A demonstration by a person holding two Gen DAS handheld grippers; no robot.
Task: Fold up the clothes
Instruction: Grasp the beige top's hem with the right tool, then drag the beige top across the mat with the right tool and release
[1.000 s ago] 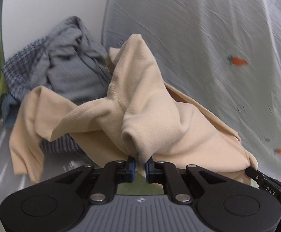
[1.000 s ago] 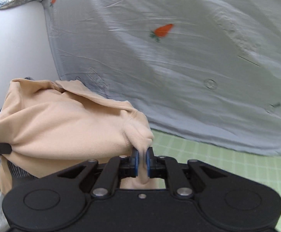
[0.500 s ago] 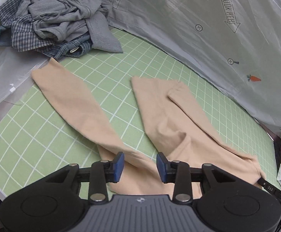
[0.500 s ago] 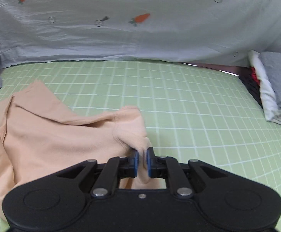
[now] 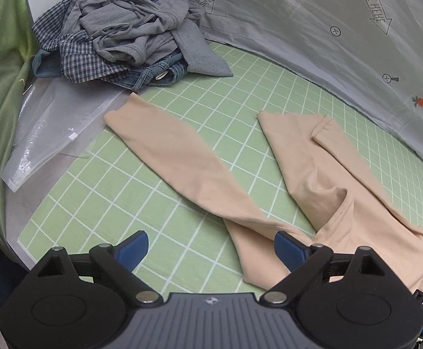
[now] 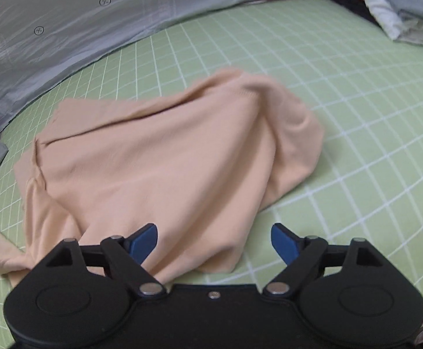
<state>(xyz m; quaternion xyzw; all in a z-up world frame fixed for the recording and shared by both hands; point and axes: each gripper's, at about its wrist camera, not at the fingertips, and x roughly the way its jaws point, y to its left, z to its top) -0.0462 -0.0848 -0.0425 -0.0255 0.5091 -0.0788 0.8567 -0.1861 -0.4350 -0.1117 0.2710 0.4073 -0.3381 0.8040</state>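
- Both the left gripper point(image 5: 210, 247) and right gripper point(image 6: 214, 241) hang with fingers spread, holding nothing.
- The beige garment point(image 5: 327, 180) lies on the green gridded mat point(image 5: 124, 203), sleeves splayed, body rumpled, unfolded.
- A tangled clothes heap point(image 5: 124, 37) waits nearby.

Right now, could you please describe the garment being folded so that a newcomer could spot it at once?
Start from the green grid mat in front of the grey carrot-print sheet. Spread across the mat lies the beige long-sleeved top, one sleeve pointing toward the pile of grey and checked clothes. It is the only beige piece, and the only one laid out alone.
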